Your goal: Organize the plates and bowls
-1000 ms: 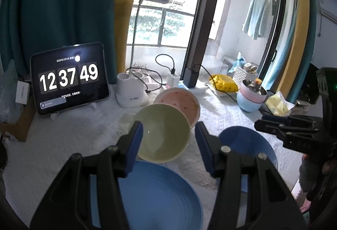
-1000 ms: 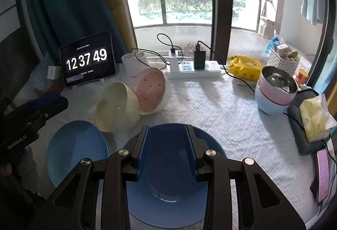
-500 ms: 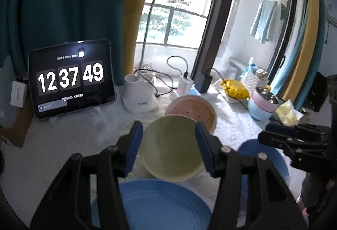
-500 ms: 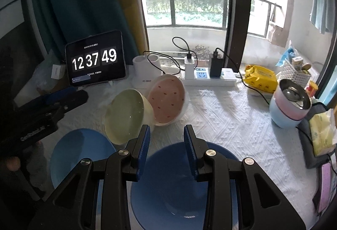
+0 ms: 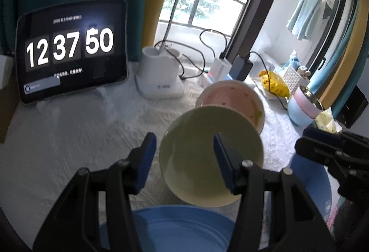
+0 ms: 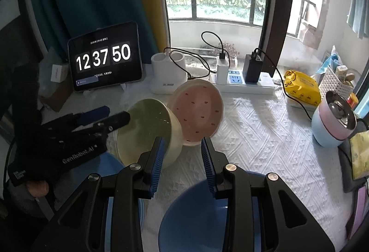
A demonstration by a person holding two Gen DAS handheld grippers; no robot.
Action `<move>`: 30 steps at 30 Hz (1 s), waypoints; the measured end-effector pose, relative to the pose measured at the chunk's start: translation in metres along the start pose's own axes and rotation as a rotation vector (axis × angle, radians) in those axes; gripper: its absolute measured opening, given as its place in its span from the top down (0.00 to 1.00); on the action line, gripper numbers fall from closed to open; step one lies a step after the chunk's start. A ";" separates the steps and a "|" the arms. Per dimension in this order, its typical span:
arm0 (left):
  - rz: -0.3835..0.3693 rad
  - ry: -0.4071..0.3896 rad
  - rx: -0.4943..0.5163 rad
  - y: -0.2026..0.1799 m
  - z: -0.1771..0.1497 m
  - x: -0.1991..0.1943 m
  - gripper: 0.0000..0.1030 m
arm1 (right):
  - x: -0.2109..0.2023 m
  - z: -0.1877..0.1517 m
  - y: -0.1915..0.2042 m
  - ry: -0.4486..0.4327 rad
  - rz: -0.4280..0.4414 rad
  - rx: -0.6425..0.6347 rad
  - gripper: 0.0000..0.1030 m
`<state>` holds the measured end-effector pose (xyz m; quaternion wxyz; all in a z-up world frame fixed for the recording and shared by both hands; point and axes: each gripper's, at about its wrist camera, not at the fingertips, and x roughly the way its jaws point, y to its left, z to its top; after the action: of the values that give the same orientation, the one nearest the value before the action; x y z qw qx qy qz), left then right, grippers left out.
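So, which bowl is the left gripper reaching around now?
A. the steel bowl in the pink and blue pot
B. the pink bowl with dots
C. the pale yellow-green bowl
C: in the left wrist view the open left gripper has its fingers on either side of the pale yellow-green bowl.

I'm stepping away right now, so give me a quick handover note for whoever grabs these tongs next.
Left tongs: open, holding nothing, lined up on the yellow-green bowl.
Right tongs: open, empty, above the dark blue plate.
Yellow-green bowl lies tipped on its side against the pink bowl, also tipped.
Light blue plate sits below the left tongs, beside the dark blue plate.
Done: nothing stacked yet.
Left: probably grip the yellow-green bowl, nest the bowls, stack the plates.
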<state>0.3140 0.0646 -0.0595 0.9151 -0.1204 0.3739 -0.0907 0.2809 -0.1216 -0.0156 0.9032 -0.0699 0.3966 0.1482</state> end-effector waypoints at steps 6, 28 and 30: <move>0.002 0.058 -0.046 0.010 -0.003 0.017 0.48 | 0.011 0.005 0.006 0.019 -0.008 -0.011 0.66; -0.031 0.206 -0.109 0.018 -0.016 0.051 0.48 | 0.073 0.021 0.011 0.185 -0.020 0.030 0.66; -0.029 0.205 -0.108 0.018 -0.017 0.052 0.48 | 0.077 0.020 0.012 0.193 -0.028 0.025 0.66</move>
<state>0.3399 0.0659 -0.1105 0.8630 -0.1652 0.4679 -0.0954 0.3404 -0.0895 -0.0589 0.8637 -0.0780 0.4826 0.1230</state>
